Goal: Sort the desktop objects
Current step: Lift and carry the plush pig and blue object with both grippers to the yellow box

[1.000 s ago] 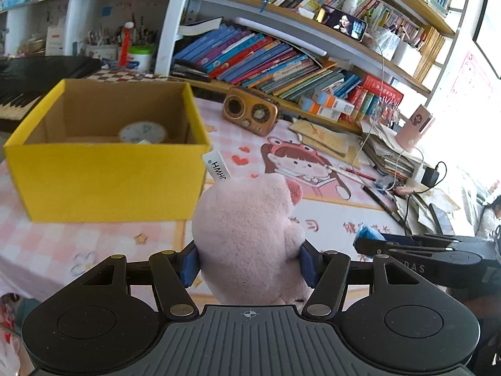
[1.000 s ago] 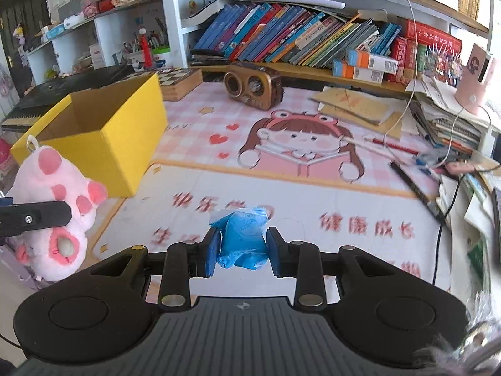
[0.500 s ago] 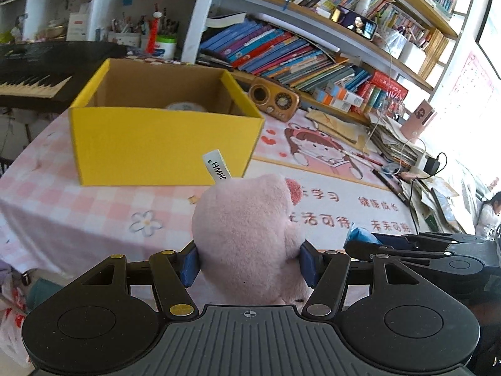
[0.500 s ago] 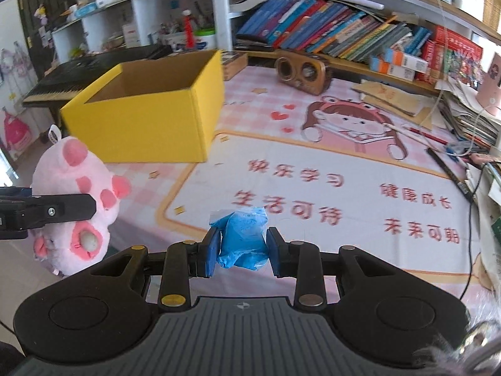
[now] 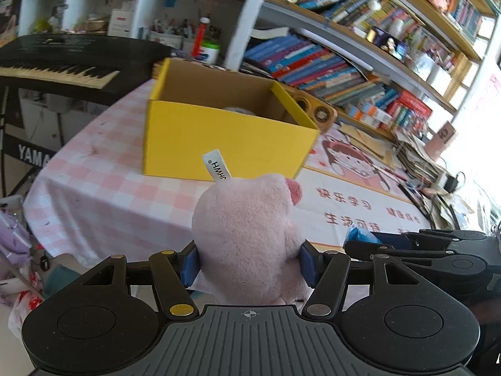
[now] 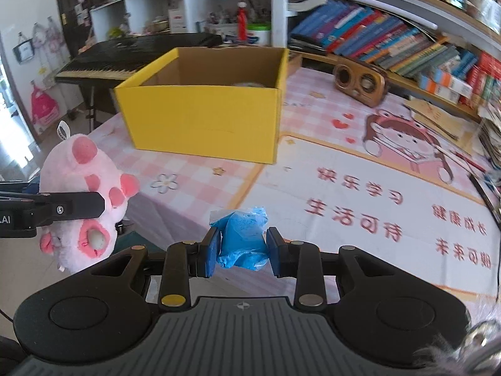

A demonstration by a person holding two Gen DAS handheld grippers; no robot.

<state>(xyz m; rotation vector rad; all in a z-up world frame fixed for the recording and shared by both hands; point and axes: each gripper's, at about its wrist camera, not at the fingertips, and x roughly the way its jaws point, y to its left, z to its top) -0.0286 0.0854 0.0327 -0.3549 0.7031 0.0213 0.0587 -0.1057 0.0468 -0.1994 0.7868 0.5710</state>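
My left gripper [image 5: 250,266] is shut on a pink plush toy [image 5: 247,238] with a white tag, held in the air off the table's near edge. The toy also shows in the right wrist view [image 6: 84,194], at the left. My right gripper [image 6: 241,250] is shut on a crumpled blue plastic bag [image 6: 242,238], held over the table's front edge; it shows in the left wrist view [image 5: 360,235] at the right. An open yellow cardboard box [image 5: 219,138] stands on the table ahead, also seen in the right wrist view [image 6: 206,119]. A round whitish item lies inside it, mostly hidden.
A pink checked cloth with a cartoon mat [image 6: 360,188] covers the table. A brown wooden radio [image 6: 360,84] stands behind the box. Book shelves [image 5: 344,62] run along the back. A black keyboard piano [image 5: 62,62] stands to the left. Papers and cables [image 5: 422,169] pile at the right.
Both grippers have pulled back and to the left from the table, still holding the toy and the bag. The yellow box now appears farther away.
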